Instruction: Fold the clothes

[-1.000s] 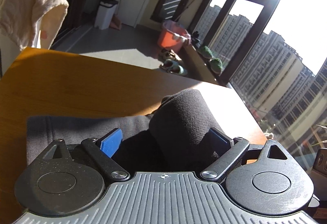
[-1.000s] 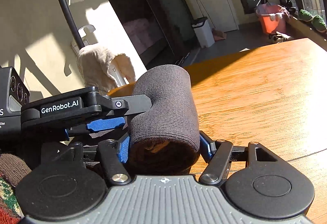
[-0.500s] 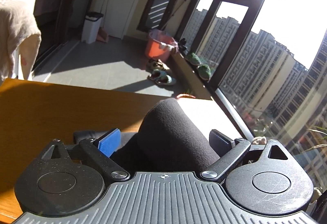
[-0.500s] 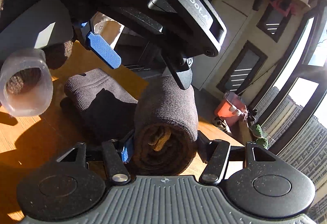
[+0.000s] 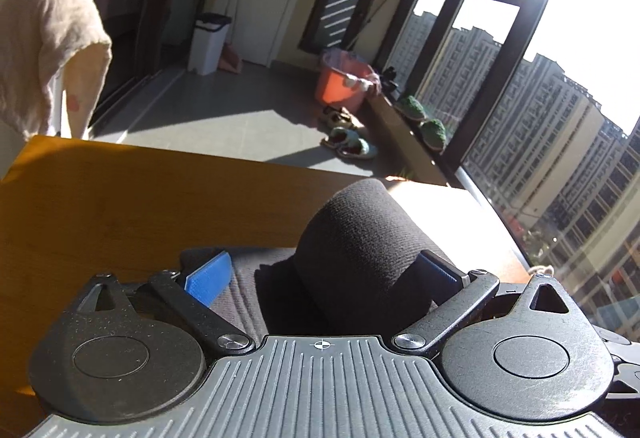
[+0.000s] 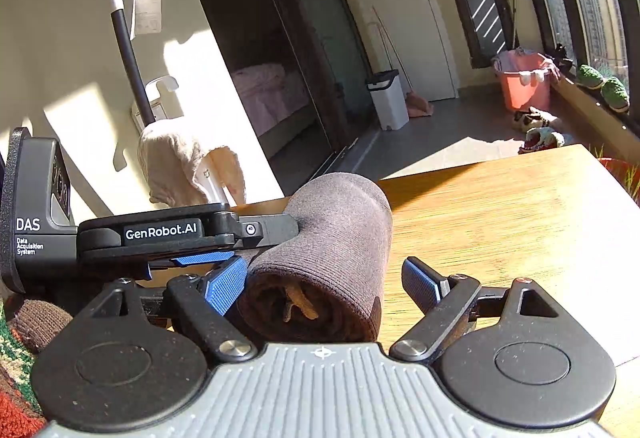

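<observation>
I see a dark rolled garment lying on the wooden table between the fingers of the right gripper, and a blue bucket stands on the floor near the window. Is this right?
Not quite: the bucket is orange-red, not blue, as the right wrist view shows. The rest holds: the dark rolled garment lies on the wooden table between the fingers of the right gripper, and the bucket stands on the floor near the window.

ahead: wood table (image 6: 520,222) — sunlit at right | beyond: grey floor (image 5: 240,118), white bin (image 6: 386,100), orange bucket (image 5: 340,80), slippers (image 5: 352,144) | right: tall windows (image 5: 520,98) — tower blocks outside | left: cream wall (image 6: 60,38)
</observation>
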A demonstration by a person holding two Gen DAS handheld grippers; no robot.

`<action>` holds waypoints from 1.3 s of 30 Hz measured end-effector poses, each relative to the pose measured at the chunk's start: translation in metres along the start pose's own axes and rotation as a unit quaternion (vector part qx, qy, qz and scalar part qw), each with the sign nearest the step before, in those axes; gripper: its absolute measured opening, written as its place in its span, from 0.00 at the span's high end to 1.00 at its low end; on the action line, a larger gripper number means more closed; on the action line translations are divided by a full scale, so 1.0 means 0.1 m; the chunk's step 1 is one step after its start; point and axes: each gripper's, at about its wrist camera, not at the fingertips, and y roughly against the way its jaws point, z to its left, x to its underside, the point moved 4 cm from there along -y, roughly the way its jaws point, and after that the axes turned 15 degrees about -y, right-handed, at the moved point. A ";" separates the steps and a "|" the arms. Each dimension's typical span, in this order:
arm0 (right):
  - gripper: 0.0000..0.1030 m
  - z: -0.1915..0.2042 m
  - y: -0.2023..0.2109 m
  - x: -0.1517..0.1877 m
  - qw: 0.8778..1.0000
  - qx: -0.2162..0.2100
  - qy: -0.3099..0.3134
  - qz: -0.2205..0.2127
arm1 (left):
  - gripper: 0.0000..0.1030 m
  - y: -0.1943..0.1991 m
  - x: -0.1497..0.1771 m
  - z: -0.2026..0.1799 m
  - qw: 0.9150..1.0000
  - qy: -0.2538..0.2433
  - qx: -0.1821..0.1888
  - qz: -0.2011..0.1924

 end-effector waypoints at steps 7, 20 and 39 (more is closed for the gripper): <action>0.44 0.52 -0.08 0.33 0.967 0.098 0.233 -0.037 | 0.04 0.41 0.00 0.38 0.998 0.059 -0.017 -0.034; 0.21 1.20 -0.15 0.89 0.920 0.043 0.389 -0.013 | 0.03 0.46 0.24 0.62 0.998 0.032 -0.050 -0.018; 0.54 0.67 -0.60 0.46 0.989 -0.039 0.115 0.081 | 0.00 0.28 0.33 0.98 0.991 0.132 0.007 -0.012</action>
